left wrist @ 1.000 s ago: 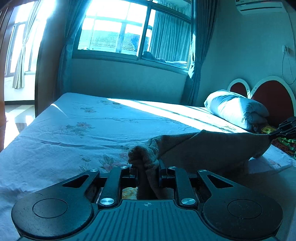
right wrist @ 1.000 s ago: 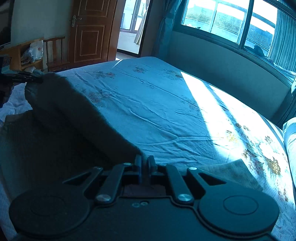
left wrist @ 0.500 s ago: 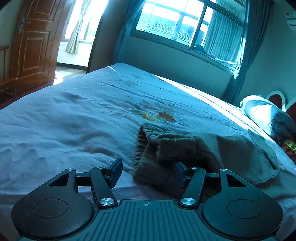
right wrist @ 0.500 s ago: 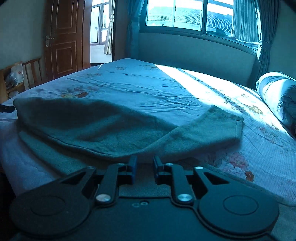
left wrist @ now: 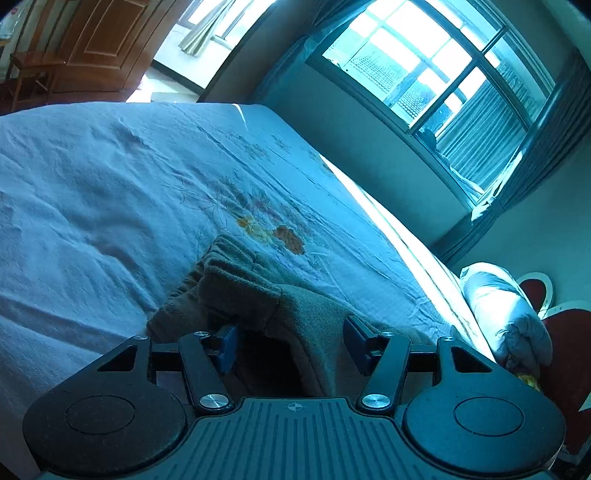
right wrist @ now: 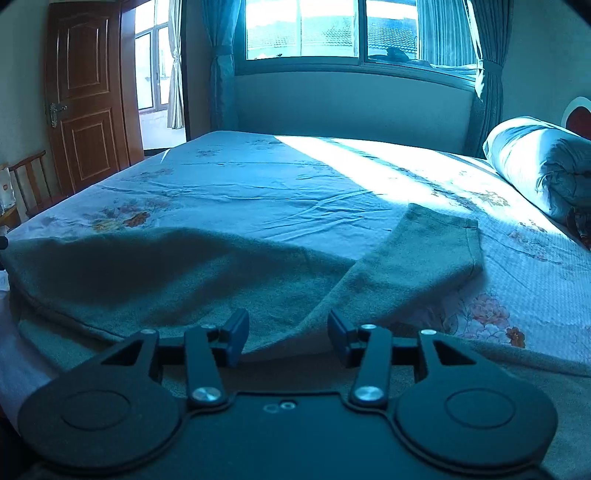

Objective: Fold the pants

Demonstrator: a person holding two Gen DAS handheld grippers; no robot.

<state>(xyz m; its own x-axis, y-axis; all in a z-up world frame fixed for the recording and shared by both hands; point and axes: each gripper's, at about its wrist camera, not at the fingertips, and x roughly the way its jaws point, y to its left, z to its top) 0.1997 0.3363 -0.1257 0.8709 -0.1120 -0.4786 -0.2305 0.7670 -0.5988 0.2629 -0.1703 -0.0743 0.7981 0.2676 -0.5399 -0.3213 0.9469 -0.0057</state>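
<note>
The grey-green fleece pants lie folded lengthwise on the flowered bed sheet. In the left wrist view their bunched waistband sits just ahead of my left gripper, which is open; cloth lies loose between its jaws and the pads do not press it. In the right wrist view the pants stretch off to the left, and a leg end lies flat to the right. My right gripper is open and its jaws are still opening, with the folded edge of the cloth lying between them, unpinched.
A rolled pale quilt lies at the head of the bed by the red headboard. A wooden door and a chair stand beyond the bed's left side. A wall with a window runs along the far side.
Both grippers were shut on the lifted pants and have opened and let go. The pants have come down flat on the bed. The left gripper has rolled and sunk.
</note>
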